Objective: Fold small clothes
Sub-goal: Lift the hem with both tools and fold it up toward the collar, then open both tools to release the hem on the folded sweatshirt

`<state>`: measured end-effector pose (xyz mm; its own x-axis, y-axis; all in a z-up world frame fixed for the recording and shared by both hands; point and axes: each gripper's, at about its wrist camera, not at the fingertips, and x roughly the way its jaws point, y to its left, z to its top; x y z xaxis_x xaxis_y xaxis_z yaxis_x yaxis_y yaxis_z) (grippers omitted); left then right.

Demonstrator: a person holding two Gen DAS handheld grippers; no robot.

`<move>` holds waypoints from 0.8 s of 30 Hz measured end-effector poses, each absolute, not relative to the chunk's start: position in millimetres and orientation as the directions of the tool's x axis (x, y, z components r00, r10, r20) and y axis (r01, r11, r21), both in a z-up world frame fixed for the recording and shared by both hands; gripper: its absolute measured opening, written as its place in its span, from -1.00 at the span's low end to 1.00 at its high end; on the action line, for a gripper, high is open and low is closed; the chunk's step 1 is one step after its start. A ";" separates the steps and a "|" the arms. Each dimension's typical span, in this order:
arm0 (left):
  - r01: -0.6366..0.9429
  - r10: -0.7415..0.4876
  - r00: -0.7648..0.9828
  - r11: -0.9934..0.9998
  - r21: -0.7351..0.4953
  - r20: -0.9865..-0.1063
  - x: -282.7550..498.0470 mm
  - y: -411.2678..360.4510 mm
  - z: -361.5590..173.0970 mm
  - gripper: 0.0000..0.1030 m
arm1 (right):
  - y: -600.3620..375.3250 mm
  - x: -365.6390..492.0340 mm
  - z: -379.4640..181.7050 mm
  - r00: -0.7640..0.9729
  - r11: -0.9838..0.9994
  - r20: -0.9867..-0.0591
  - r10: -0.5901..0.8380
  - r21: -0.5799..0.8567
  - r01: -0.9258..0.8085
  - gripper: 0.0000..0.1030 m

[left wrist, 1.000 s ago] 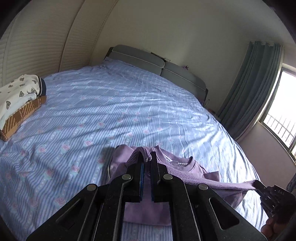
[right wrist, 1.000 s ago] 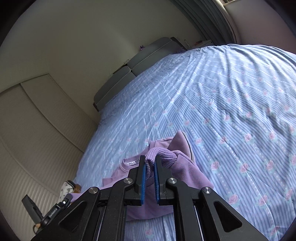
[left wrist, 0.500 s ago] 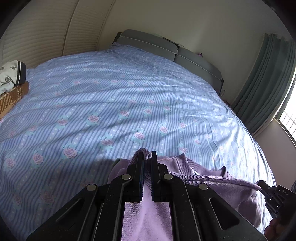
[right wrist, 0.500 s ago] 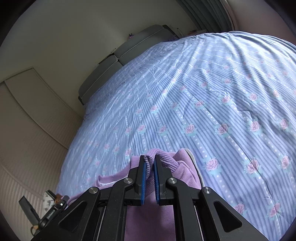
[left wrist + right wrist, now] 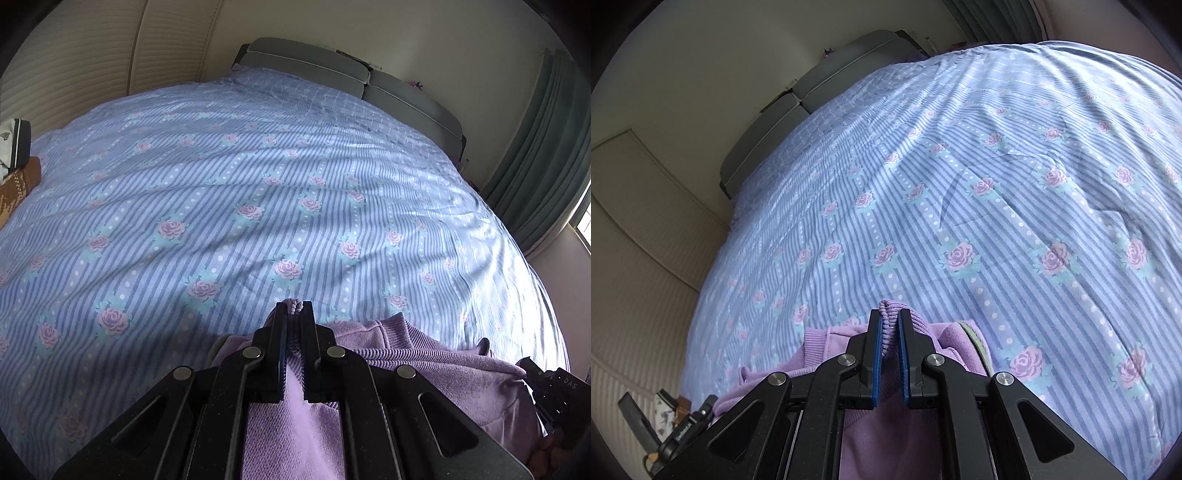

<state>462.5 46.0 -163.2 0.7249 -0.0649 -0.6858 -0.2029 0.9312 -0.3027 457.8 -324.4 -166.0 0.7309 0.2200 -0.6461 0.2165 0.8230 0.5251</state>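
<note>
Ribbed knit sweatshirt (image 5: 436, 373), matt cotton bedsheet (image 5: 229, 206)

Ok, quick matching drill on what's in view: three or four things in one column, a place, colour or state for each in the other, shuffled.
Things:
1. purple sweater
2. bedspread
3. headboard
4. folded clothes

Descriptions:
A. grey, at the far end of the bed
B. blue stripes with pink roses
C. pinched in both the left gripper and the right gripper
D. stacked at the bed's left edge

Pairs: 1-C, 2-B, 3-A, 4-D
</note>
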 end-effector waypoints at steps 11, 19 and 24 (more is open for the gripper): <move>-0.180 -0.044 0.690 0.956 -0.230 -0.722 483.0 37.0 -175.5 -0.82 | -320.9 472.0 -174.1 0.714 0.845 -0.676 0.182 0.479 0.238 -0.83; -0.130 -0.062 0.723 0.966 -0.223 -0.688 465.8 33.5 -158.6 -0.23 | -308.5 470.7 -162.0 0.714 0.899 -0.688 0.129 0.385 0.208 -0.29; -0.087 -0.055 0.778 0.977 -0.194 -0.626 435.4 27.2 -134.4 0.20 | -295.4 443.1 -131.5 0.776 0.944 -0.629 0.045 0.281 0.172 0.10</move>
<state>435.4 27.2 -134.4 0.7775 -0.0554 -0.6264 -0.0868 0.9771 -0.1942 443.1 -295.4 -131.5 0.7764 0.0453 -0.6286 0.1722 0.9442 0.2807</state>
